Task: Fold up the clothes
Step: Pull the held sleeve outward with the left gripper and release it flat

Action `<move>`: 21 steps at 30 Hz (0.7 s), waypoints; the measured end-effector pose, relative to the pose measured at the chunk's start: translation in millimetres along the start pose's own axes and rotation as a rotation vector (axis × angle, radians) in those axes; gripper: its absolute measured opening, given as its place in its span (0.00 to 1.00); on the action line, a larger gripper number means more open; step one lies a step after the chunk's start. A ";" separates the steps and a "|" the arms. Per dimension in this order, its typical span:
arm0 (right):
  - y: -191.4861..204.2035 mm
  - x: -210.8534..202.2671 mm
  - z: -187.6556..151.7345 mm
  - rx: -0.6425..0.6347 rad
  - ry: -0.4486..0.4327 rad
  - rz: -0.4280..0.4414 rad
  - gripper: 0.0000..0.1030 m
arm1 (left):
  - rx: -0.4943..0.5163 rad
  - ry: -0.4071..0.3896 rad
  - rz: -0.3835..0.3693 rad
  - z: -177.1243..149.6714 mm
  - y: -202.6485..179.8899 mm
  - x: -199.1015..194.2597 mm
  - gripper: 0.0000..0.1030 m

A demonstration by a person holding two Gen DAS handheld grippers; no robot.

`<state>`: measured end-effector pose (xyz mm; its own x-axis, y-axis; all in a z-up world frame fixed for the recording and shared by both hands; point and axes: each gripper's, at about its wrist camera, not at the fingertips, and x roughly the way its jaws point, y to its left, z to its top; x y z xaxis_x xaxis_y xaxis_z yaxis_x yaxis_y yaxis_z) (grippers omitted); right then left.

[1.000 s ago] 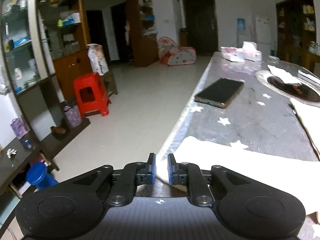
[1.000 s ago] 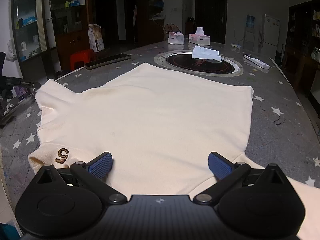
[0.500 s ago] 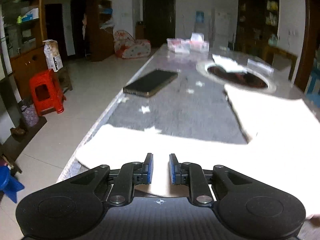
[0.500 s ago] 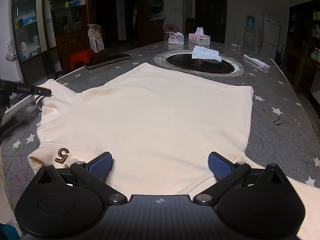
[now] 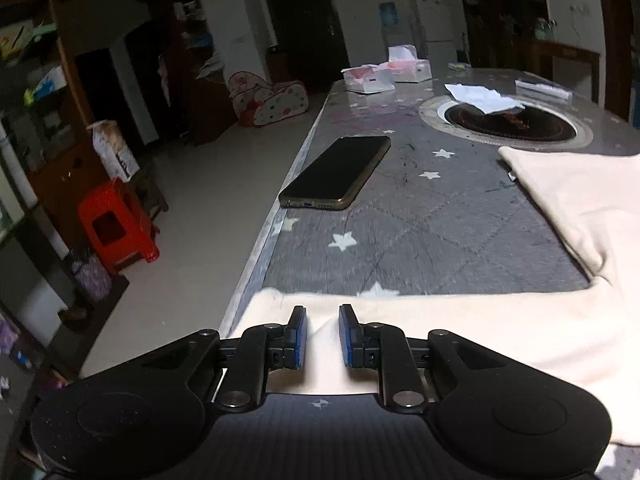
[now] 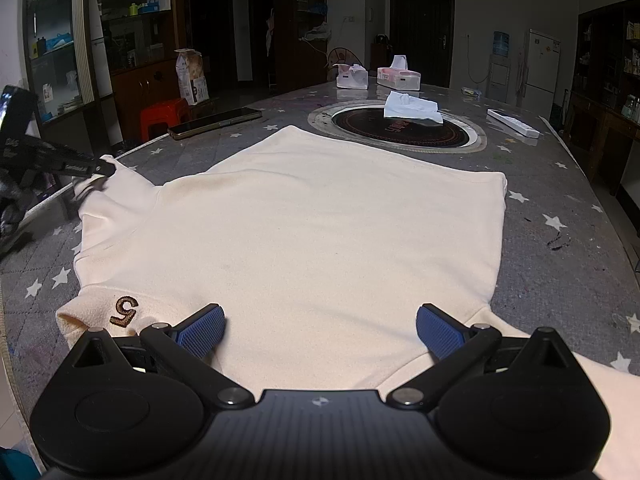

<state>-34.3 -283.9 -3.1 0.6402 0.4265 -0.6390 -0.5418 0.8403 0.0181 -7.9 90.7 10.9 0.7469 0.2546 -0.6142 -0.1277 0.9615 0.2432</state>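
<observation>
A cream sweatshirt (image 6: 304, 232) lies flat on the grey star-patterned table (image 6: 560, 248), with a brown "5" patch (image 6: 125, 311) near its front left. My left gripper (image 5: 323, 332) is shut on the end of the left sleeve (image 5: 480, 332), and a ridge of cloth stands between its blue pads. The right wrist view shows it at the far left as the left gripper (image 6: 96, 168), with the sleeve tip raised at it. My right gripper (image 6: 318, 332) is open wide, low over the shirt's near edge, with nothing pinched.
A dark phone (image 5: 338, 172) lies near the table's left edge (image 5: 256, 256). Farther back are a round hob (image 6: 400, 130) with a white tissue on it, two tissue boxes (image 6: 398, 78) and a white remote (image 6: 514, 123). A red stool (image 5: 116, 228) stands on the floor at left.
My left gripper has rolled and swung toward the shirt's body, carrying the sleeve end along the table edge. The right gripper has stayed still and open.
</observation>
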 end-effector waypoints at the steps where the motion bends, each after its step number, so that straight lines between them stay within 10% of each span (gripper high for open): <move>1: 0.0 0.0 0.0 0.000 0.000 0.000 1.00 | 0.017 -0.006 0.005 1.0 -1.1 2.1 0.20; 14: 0.2 0.0 -0.1 0.001 0.000 0.001 1.00 | 0.079 0.016 0.070 19.8 -11.0 12.2 0.33; 21: 0.5 -0.2 -0.2 0.002 0.000 0.001 1.00 | 0.017 -0.046 -0.139 42.3 -51.8 -17.0 0.30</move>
<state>-34.9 -283.7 -3.2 0.6398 0.4275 -0.6387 -0.5415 0.8405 0.0201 13.6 32.2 40.6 0.7857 0.1134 -0.6081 -0.0097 0.9852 0.1712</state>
